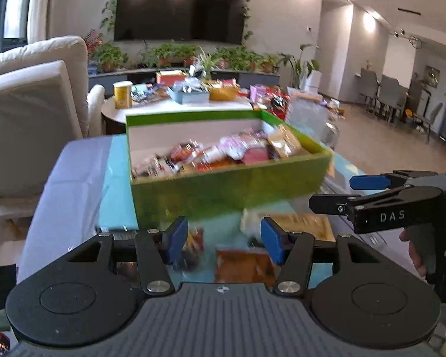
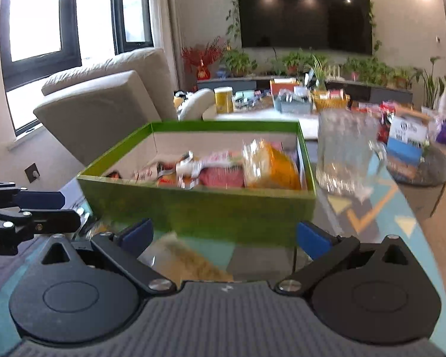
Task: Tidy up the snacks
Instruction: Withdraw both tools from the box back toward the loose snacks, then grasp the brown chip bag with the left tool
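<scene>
You are working over a glass-topped table [image 2: 371, 208] laid with a teal, grey and patterned covering, in a living room with a large dark television [image 1: 181, 6] on the far wall and a row of potted plants [image 1: 175, 53] beneath it. A pale sofa [image 1: 35, 95] is sitting to the left, and a second low table [image 1: 175, 104] beyond is crowded with packets, a yellow tin and small baskets. A clear glass jug [image 2: 346, 151] is standing just beside the right end of the green box [image 1: 229, 184].

That box, open-topped and rectangular, is lying ahead of both grippers with its long axis running across the view from left to right, its long front wall facing you. It is holding a loose heap of snack packets [image 2: 217, 169], blurred, including a yellow-orange bag [image 2: 270, 166] at the right end. More packets [image 1: 243, 264] are lying flat on the table in front of the box, under your left gripper [image 1: 220, 238].

Your left gripper is standing released, jaws apart with nothing pressed between the blue pads. Your right gripper [image 2: 224, 235] is also spread wide and empty, pointing at the box's front wall. In the left wrist view it is reaching in sideways from the right.
</scene>
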Tool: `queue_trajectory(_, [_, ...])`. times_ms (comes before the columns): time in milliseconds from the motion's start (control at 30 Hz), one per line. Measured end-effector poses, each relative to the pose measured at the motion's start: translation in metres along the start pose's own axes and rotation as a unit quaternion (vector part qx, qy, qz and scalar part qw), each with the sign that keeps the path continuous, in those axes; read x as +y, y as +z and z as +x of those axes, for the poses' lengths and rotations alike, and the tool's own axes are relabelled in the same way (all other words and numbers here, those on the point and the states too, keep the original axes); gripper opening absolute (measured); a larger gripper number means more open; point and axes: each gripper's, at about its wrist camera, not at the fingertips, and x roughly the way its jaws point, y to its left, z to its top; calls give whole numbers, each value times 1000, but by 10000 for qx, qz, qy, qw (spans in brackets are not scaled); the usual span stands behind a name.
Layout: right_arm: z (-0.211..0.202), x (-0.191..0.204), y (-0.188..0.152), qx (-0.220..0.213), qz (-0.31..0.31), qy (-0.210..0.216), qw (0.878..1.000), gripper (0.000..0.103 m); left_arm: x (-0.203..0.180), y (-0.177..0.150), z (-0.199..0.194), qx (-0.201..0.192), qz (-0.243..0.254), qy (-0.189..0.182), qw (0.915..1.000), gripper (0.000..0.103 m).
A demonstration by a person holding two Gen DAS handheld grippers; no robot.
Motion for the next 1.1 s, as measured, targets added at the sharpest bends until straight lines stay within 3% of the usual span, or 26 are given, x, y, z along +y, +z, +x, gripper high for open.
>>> queue_trajectory(400, [-20, -8, -37, 382, 477, 174, 9980, 79, -14, -13, -2, 361, 143, -226, 9990, 52])
queue_trajectory(533, [-22, -9, -43, 428, 589, 230, 9971, 79, -14, -16, 8, 487, 161, -44, 9987, 52])
queue_trajectory(733, [-25, -13, -49, 477, 681, 173, 9964, 79, 3, -17, 19, 755, -470, -456, 9950, 52])
queue_trajectory(900, [-25, -19, -51, 486, 775, 158, 9957, 79, 2, -19, 27, 866, -318, -262, 9954, 62])
queue_trajectory(1100, [-23, -15, -51, 504, 698, 143, 9962, 79, -7, -23, 32, 920, -51, -217, 9955, 63])
